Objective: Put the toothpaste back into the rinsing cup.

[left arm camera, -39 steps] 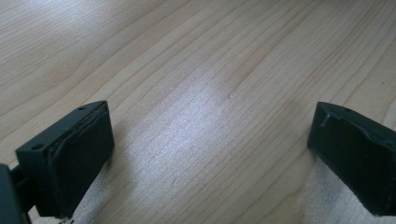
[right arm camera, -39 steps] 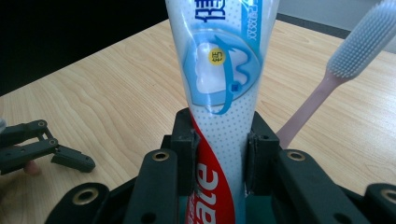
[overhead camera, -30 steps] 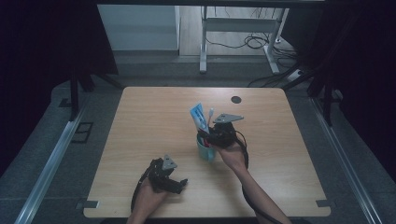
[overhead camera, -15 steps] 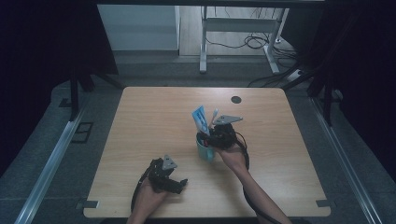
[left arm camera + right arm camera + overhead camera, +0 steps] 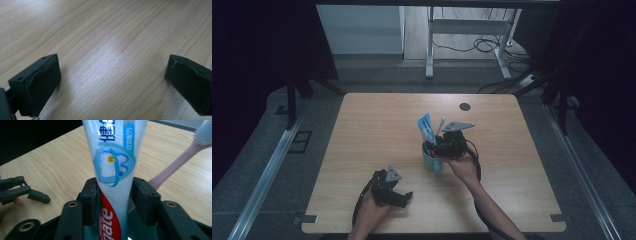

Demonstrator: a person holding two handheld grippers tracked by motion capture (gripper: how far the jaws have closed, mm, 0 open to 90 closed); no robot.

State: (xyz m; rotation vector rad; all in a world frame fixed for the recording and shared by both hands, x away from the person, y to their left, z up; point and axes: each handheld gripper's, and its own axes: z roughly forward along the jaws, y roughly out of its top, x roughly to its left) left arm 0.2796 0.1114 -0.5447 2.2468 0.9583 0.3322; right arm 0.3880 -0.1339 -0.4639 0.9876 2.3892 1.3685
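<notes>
A white, blue and red toothpaste tube (image 5: 115, 170) stands upright in a teal cup (image 5: 432, 162) at the table's middle, its top (image 5: 426, 127) sticking up. A pink toothbrush (image 5: 175, 165) leans in the same cup, head up (image 5: 441, 122). My right gripper (image 5: 114, 202) sits over the cup rim with the tube between its pads. Its jaws have just been opening, and the pads stand beside the tube without squeezing it. My left gripper (image 5: 404, 197) rests near the front edge, jaws wide open (image 5: 112, 82) over bare wood. It also appears at the left of the right gripper view (image 5: 25, 192).
The wooden table (image 5: 377, 130) has a round black cable hole (image 5: 465, 106) at its back right. Behind the table are a white desk frame (image 5: 429, 45) and cables on the floor. Dark curtains hang on both sides.
Both hands stay where they were. The cup, tube and toothbrush have not visibly shifted.
</notes>
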